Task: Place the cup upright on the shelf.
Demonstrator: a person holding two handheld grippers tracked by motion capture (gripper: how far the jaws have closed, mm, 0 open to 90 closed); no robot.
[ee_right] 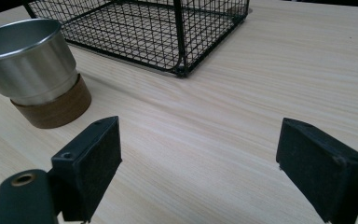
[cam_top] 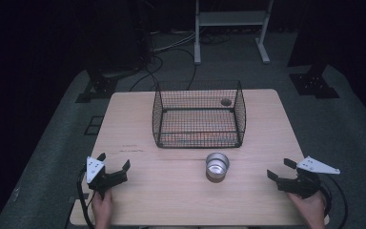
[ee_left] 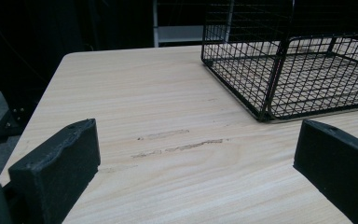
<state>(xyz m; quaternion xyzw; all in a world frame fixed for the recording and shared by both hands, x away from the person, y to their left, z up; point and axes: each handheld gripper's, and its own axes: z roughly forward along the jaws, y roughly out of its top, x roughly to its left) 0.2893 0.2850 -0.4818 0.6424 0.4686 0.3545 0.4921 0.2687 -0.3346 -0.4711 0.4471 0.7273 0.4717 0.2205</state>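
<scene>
Hands enter from the bottom edge of the high view, one at each lower corner, each gripping a tool low over the wooden table (cam_top: 181, 200). The left hand (cam_top: 102, 202) sits at lower left, and its left gripper (cam_top: 113, 162) points up the frame and a little rightward; its jaws are spread apart with nothing between them. In the left gripper view the two black jaws rise at the bottom corners with bare tabletop between them, and the wire basket (ee_left: 298, 70) fills the upper right. The right hand (cam_top: 310, 205) sits at lower right, and its right gripper (cam_top: 281, 169) points leftward across the frame, jaws likewise parted and released, touching nothing. In the right gripper view the metal cup (ee_right: 25, 56), standing upright on a brown base, is at upper left, well apart from the jaws. In the high view the cup sits just below centre, just in front of the basket and between the two grippers, nearer the right one
</scene>
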